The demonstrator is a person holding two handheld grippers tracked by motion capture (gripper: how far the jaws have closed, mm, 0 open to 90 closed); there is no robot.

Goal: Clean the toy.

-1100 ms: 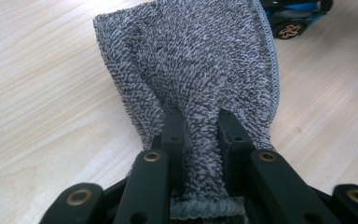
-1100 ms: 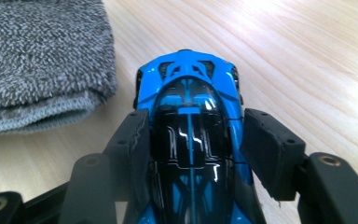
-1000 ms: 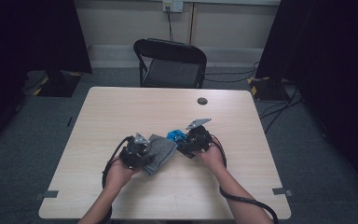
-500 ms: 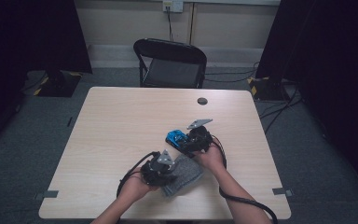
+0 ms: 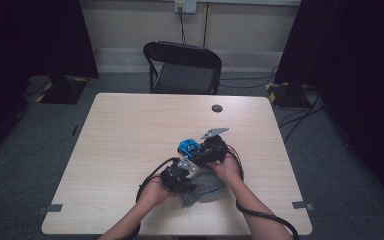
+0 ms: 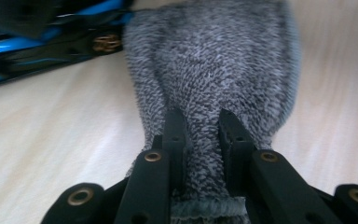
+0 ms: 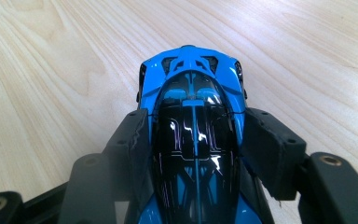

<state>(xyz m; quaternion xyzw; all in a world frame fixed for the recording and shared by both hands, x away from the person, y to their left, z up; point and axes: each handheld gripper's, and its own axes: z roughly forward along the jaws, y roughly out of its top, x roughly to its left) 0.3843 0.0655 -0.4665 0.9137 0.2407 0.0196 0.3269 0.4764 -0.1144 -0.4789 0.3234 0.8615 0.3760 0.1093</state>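
Observation:
A grey fuzzy cloth (image 5: pixel 207 189) lies on the wooden table (image 5: pixel 130 130) near its front edge. My left gripper (image 5: pixel 180 176) is shut on the cloth's near hem; in the left gripper view the cloth (image 6: pixel 214 60) bunches between the pads of this gripper (image 6: pixel 200 122) and stretches away over the wood. Just behind it, my right gripper (image 5: pixel 202 152) is shut on a blue and black toy car (image 5: pixel 186 147). In the right gripper view the car (image 7: pixel 193 88) pokes nose-first past the jaws of that gripper (image 7: pixel 193 128), which press on its sides. The car's side (image 6: pixel 37 42) is beside the cloth.
A small black round disc (image 5: pixel 217 108) lies near the table's far edge. A black folding chair (image 5: pixel 182 67) stands behind the table. Each gripper trails a black cable (image 5: pixel 260 215) toward the front edge. Bare wood spreads to the left and at the back.
My left gripper has moved right and toward the front edge, pulling the grey cloth with it out from beside the car. The right gripper and the car have stayed put.

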